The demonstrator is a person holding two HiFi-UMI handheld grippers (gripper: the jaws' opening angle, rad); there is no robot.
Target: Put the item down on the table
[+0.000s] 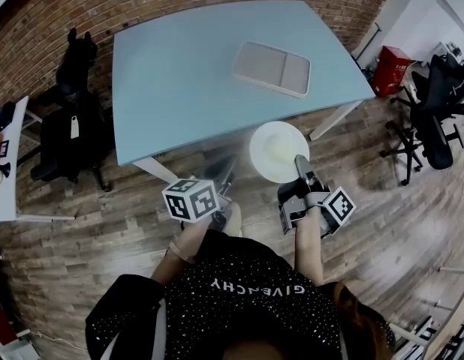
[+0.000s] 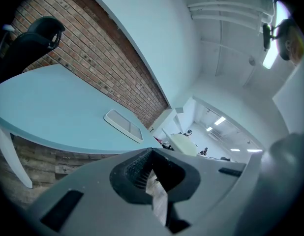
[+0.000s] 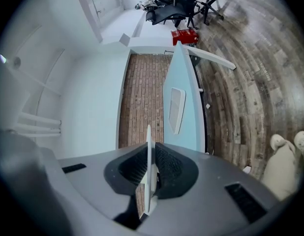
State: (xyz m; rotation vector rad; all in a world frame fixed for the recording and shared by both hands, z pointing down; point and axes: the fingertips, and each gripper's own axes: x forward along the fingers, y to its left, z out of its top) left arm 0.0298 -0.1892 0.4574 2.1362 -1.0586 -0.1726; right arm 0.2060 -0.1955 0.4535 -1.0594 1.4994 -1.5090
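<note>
A round white plate (image 1: 279, 151) hangs over the wooden floor just in front of the light blue table's (image 1: 187, 73) near edge. My right gripper (image 1: 301, 167) is shut on its near rim. In the right gripper view the plate (image 3: 148, 151) shows edge-on between the pads of the right gripper (image 3: 149, 163), with the table (image 3: 184, 97) ahead. My left gripper (image 1: 221, 182) points at the table beside the plate, shut and holding nothing. The left gripper view shows the left gripper (image 2: 151, 173), the table (image 2: 48, 112) and the plate (image 2: 184, 144) off to the right.
A flat grey tray (image 1: 272, 67) lies on the far right part of the table. Black office chairs stand left (image 1: 70, 126) and right (image 1: 435, 111) of it, a red box (image 1: 392, 70) by its right corner, a white desk (image 1: 7, 171) at the left edge.
</note>
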